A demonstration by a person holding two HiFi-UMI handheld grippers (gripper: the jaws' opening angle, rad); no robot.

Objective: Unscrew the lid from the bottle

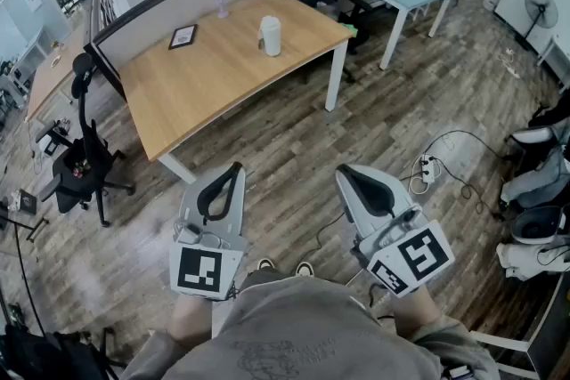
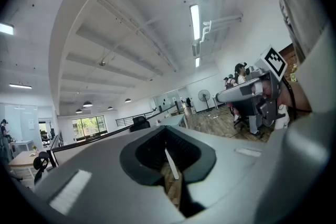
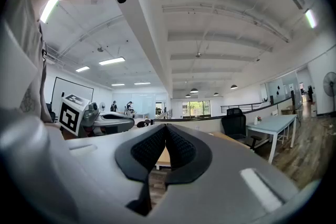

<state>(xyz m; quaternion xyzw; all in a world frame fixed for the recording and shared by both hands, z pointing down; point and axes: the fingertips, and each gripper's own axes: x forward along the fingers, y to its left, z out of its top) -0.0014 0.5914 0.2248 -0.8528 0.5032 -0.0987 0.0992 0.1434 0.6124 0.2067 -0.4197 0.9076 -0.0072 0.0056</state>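
Wood floor, wood table, two idle tools.
Saw a black office chair (image 1: pixel 85 160) at the left, then a picture frame (image 1: pixel 183 36) on the far table (image 1: pixel 205 84); held the left gripper (image 1: pixel 235 167) near and level, jaws pressed together on nothing; saw the white bottle (image 1: pixel 270 38), lid (image 1: pixel 269 20) on, upright on that table, well apart from both tools; held the right gripper (image 1: pixel 344 173) near, likewise closed and empty.
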